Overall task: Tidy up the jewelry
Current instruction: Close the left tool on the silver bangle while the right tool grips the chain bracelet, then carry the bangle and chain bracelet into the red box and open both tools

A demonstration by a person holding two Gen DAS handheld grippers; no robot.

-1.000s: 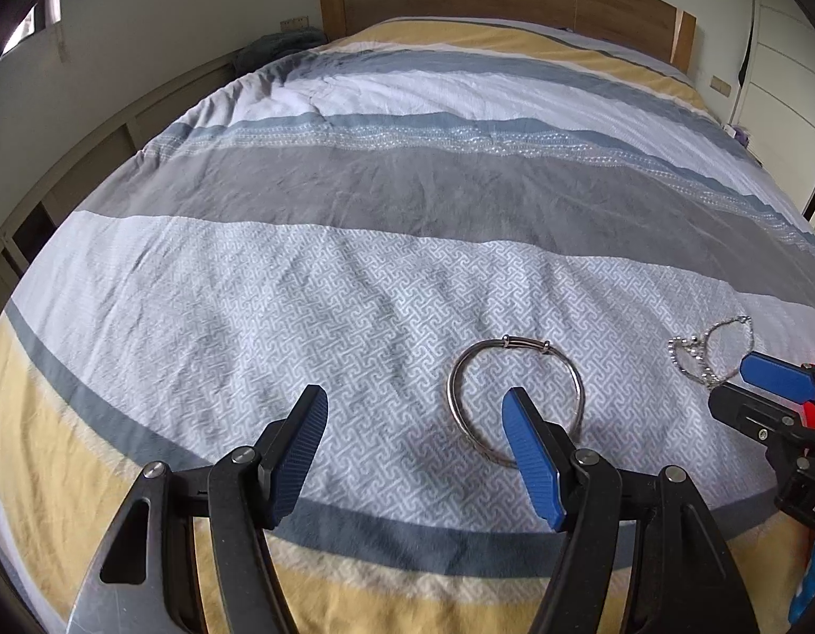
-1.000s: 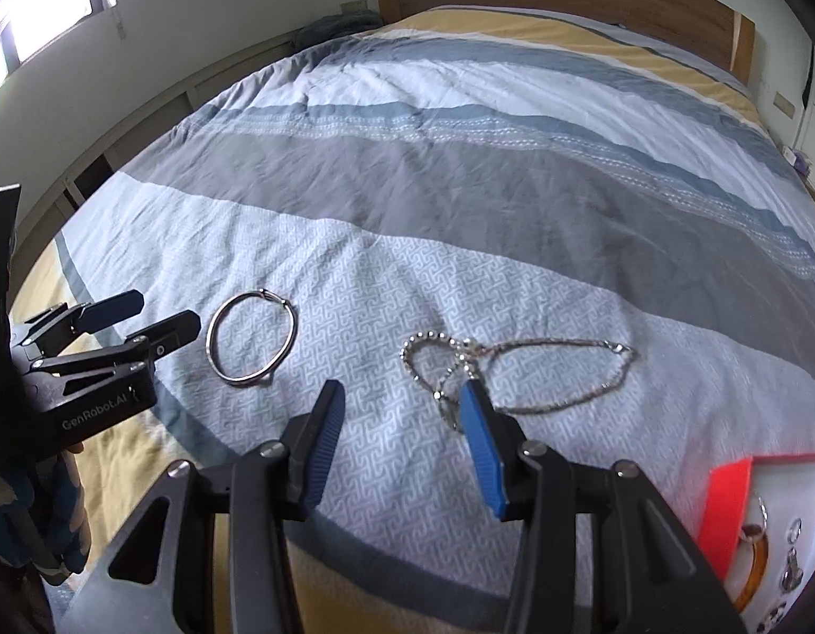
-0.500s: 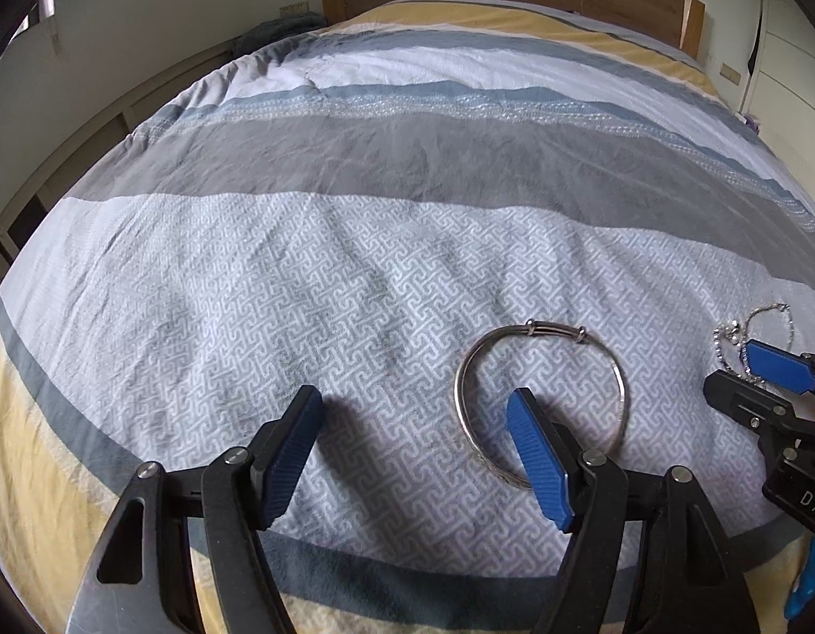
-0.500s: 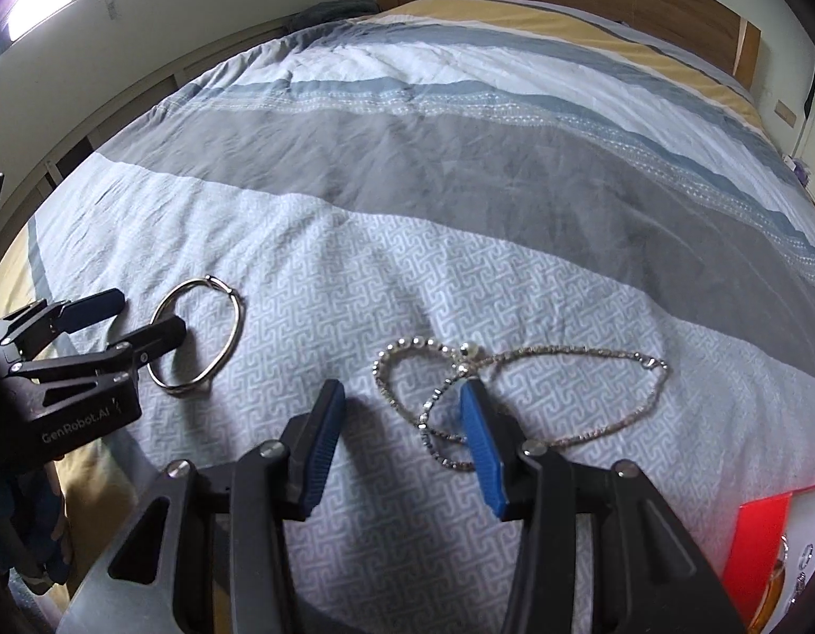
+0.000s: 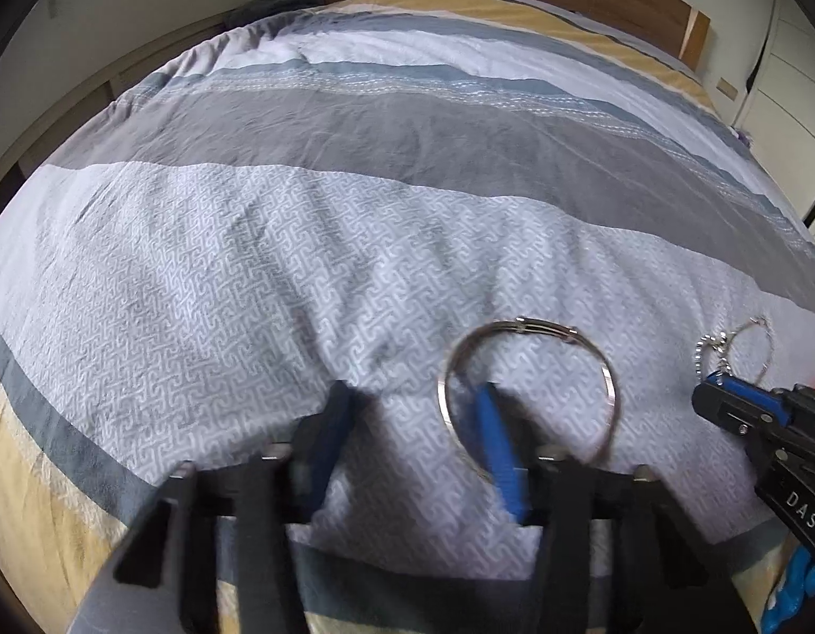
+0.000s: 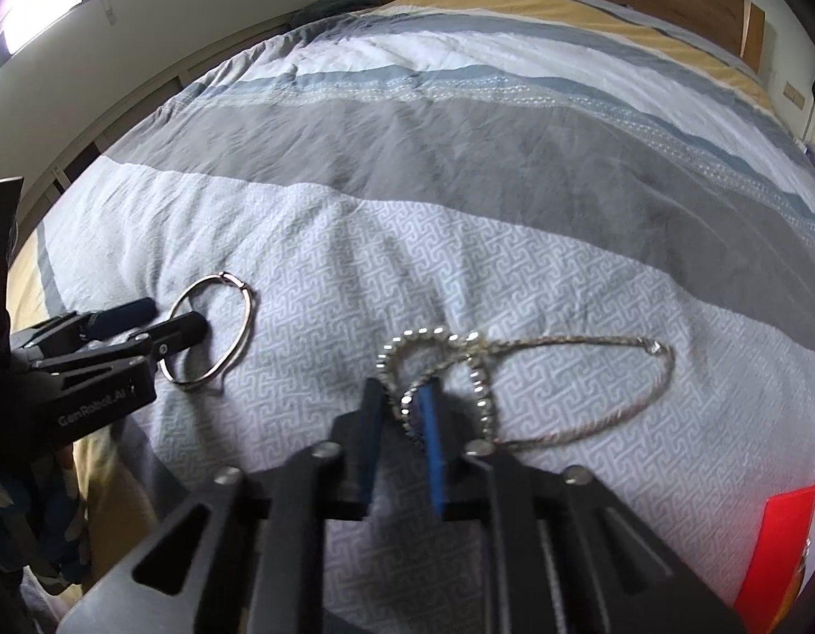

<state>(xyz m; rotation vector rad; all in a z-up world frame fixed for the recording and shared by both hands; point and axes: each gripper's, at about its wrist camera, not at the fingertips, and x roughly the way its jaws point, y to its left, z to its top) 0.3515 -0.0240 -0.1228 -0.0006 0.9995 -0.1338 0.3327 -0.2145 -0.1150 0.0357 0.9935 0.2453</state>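
The bangle [image 5: 529, 385] lies flat on the patterned grey-white band of the duvet [image 5: 280, 274] and serves as the reference point here. The left gripper [image 5: 413, 430] is lowered onto the duvet at the bangle's near-left edge: its right finger [image 5: 500, 449] sits inside the ring, against or just beside the near-left arc, and its left finger stands outside the ring, to the left. The jaws stand apart with the wire of the bangle between them; they are not clamped on it. In the right wrist view the bangle [image 6: 212, 330] appears at left, with the left gripper [image 6: 159, 325] straddling its left arc. To the right of the bangle, well apart from it, lies a beaded bracelet [image 6: 439, 375] looped in a rough heart shape, and a thin chain [image 6: 592, 385] overlaps the bracelet's far-right side and extends farther right. The right gripper [image 6: 402, 422] is down on the bracelet's near-left portion: the beaded strand runs between the two blue pads [image 6: 431, 444], which are close together with only a narrow gap; motion blur prevents confirming whether they are pressing the beads. In the left wrist view the right gripper [image 5: 724, 396] shows at the right edge, beyond the bangle, with the bracelet [image 5: 724, 348] just past its tips. A red box [image 6: 783, 544] sits at the lower right corner, farthest from the bangle.
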